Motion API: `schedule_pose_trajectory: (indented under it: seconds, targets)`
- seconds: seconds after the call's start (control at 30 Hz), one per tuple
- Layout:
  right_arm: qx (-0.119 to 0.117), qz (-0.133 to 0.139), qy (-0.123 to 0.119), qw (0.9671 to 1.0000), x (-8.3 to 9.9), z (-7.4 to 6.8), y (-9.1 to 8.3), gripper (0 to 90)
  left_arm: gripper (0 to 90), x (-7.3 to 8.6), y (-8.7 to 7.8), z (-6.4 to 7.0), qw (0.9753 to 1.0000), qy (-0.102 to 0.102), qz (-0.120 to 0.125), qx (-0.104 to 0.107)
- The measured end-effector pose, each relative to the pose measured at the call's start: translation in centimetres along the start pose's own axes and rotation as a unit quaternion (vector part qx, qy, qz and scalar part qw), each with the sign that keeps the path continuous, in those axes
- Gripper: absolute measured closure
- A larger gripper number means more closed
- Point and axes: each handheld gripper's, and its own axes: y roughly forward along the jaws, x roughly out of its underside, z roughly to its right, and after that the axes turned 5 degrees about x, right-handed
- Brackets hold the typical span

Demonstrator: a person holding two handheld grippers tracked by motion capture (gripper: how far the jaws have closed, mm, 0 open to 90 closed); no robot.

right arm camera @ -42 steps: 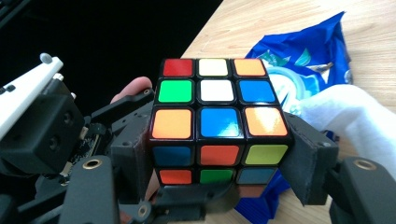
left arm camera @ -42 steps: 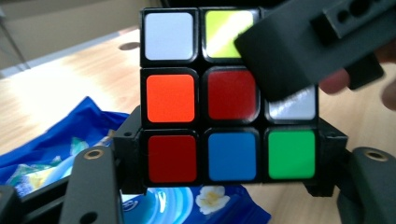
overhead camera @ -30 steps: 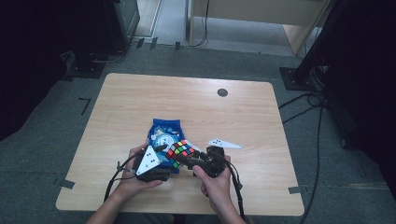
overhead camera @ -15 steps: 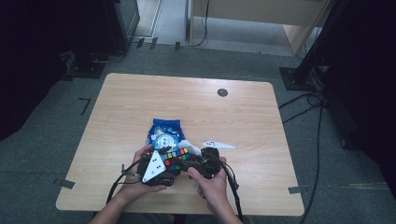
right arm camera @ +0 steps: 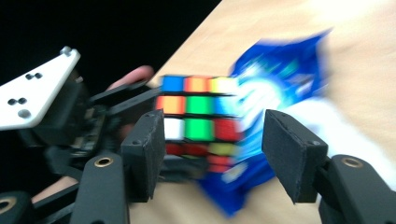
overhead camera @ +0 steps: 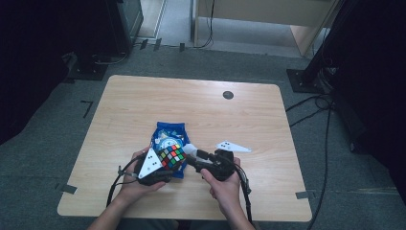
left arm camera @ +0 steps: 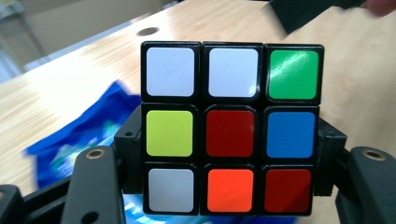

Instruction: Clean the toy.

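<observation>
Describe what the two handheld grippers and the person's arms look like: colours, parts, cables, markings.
Both grippers are black. The left gripper carries a pale three-cornered plate marked with small dark dots, and black cables trail from it toward the table's near edge. The right gripper has blocky black jaw pads, brass-coloured pivot pins and its own black cable. The person's forearms are bare, with no sleeves in view.

High view looks down from afar; both tool views closely share the cube (left arm camera: 231, 133).
</observation>
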Motion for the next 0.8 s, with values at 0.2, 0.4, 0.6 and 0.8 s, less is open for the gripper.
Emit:
schedule_pose_trajectory:
  seconds: [0.2,0.4,0.6,0.8]
  targets:
    - [0.151,-0.036,-0.026,0.9876,1.0,2.6,1.0,48.2,33.9,0.2,-0.5,-1.0,0.9997,-0.02,0.004,-0.016]
    - [0.181,-0.088,-0.065,0.9774,2.3,4.5,2.4,82.1,33.8,0.2,-0.3,-0.8,0.9998,-0.017,-0.004,-0.011]
    - [0.122,-0.026,-0.077,0.9892,1.6,4.6,1.0,90.0,33.8,0.3,0.3,-0.1,0.9998,-0.011,-0.016,0.001]
    - [0.021,0.026,-0.16,0.9866,1.0,1.3,0.2,90.0,33.9,0.2,1.1,1.1,0.9996,0.008,-0.023,0.016]
